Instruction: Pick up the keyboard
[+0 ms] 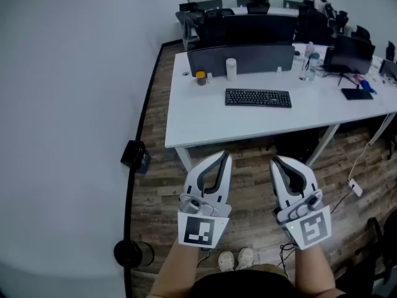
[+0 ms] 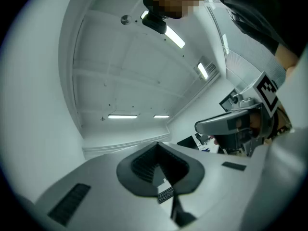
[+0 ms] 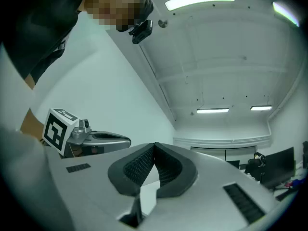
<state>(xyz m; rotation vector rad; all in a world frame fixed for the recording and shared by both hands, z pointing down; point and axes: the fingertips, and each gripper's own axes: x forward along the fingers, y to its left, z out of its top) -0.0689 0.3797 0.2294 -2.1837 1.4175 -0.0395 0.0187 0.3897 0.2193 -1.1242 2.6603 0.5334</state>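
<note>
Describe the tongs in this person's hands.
Left tongs and right tongs match: curved white shells, dark ribbed pads inside the tips, a cube of black-and-white square markers at the rear. Forearms are unsleeved.

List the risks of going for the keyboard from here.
1. The left gripper and right gripper are both shut; reaching like that would likely shove the keyboard rather than grip it.
2. It lies flat on the table, so a one-ended grip may tip it.
</note>
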